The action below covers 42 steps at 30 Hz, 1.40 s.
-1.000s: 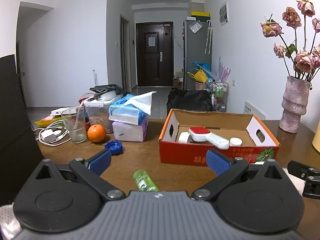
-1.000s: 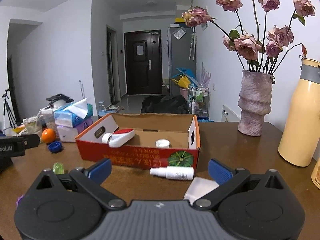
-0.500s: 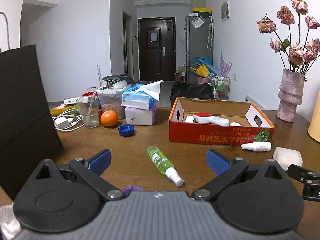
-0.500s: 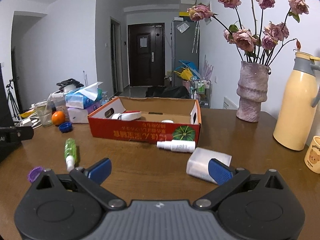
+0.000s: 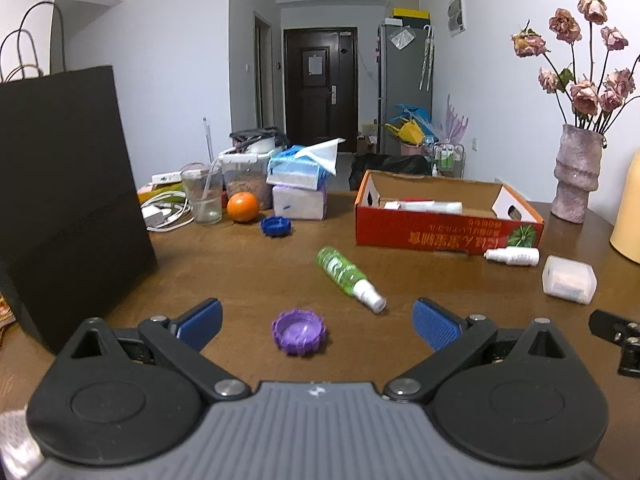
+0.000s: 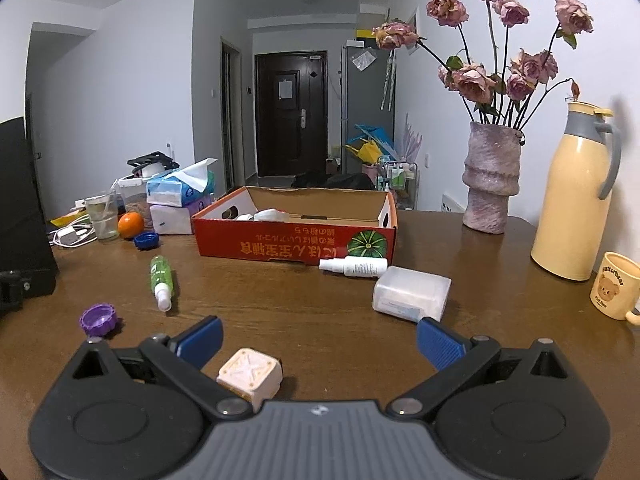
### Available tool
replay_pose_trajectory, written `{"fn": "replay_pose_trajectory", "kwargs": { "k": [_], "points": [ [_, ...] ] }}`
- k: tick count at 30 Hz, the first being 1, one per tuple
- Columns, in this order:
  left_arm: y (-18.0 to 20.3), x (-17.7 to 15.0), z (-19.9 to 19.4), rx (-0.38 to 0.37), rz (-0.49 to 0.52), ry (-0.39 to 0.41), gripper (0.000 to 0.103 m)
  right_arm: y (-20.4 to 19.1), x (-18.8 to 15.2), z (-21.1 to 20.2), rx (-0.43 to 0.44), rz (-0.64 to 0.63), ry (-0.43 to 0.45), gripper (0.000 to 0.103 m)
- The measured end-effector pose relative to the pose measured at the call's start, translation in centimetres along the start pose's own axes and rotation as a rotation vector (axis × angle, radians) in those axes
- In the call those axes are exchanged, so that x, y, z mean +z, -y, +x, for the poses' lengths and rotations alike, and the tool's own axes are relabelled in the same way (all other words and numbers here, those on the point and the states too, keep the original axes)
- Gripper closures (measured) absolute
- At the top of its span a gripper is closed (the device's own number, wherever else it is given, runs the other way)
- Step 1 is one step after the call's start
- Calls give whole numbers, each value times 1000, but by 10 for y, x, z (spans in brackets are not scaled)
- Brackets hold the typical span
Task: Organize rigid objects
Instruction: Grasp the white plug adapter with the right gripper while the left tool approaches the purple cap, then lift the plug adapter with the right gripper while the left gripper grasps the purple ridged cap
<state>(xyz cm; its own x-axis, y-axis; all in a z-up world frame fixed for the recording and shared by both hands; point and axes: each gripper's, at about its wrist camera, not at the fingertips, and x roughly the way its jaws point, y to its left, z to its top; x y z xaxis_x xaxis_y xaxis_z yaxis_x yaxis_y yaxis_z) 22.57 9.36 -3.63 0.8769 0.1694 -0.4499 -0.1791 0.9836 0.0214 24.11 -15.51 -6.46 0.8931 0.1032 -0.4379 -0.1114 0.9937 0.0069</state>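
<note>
Tabletop [image 5: 248, 276]: purple cap [image 5: 299, 331] lies between spread left fingers [image 5: 434, 323].

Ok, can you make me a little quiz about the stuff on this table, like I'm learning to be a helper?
1. True or false: the green spray bottle lies on its side on the table.
2. Which thing lies between the open fingers of the left gripper? A) orange B) purple cap C) mug
3. Fill in: the white spray bottle lies just in front of the red cardboard ____.

Key: 1 true. 2 B, the purple cap. 3 box.
</note>
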Motion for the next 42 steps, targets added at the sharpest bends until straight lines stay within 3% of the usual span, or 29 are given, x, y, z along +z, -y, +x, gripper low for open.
{"fn": "replay_pose_trajectory", "kwargs": {
  "k": [8, 20, 26, 28, 30, 31, 42],
  "points": [
    [-12, -12, -1, 5, -23, -28, 0, -9, -10, 7, 36, -18, -44, 0],
    [-25, -21, 19, 3, -34, -78, 0, -40, -27, 62, 58, -72, -149, 1],
    [-26, -22, 28, 2, -29, -91, 0, -56, -26, 95, 61, -106, -204, 18],
    [-26, -23, 33, 2, -29, -99, 0, -56, -28, 104, 46, -85, -239, 47],
    [-26, -23, 38, 3, -26, -106, 0, -51, -30, 107, 70, -45, -246, 54],
    [-26, -24, 41, 6, -23, -108, 0, -49, -30, 107, 67, -42, -242, 65],
    [-22, -20, 88, 15, 2, -170, 0, -35, -30, 100, 47, 14, -157, 65]
  ]
}}
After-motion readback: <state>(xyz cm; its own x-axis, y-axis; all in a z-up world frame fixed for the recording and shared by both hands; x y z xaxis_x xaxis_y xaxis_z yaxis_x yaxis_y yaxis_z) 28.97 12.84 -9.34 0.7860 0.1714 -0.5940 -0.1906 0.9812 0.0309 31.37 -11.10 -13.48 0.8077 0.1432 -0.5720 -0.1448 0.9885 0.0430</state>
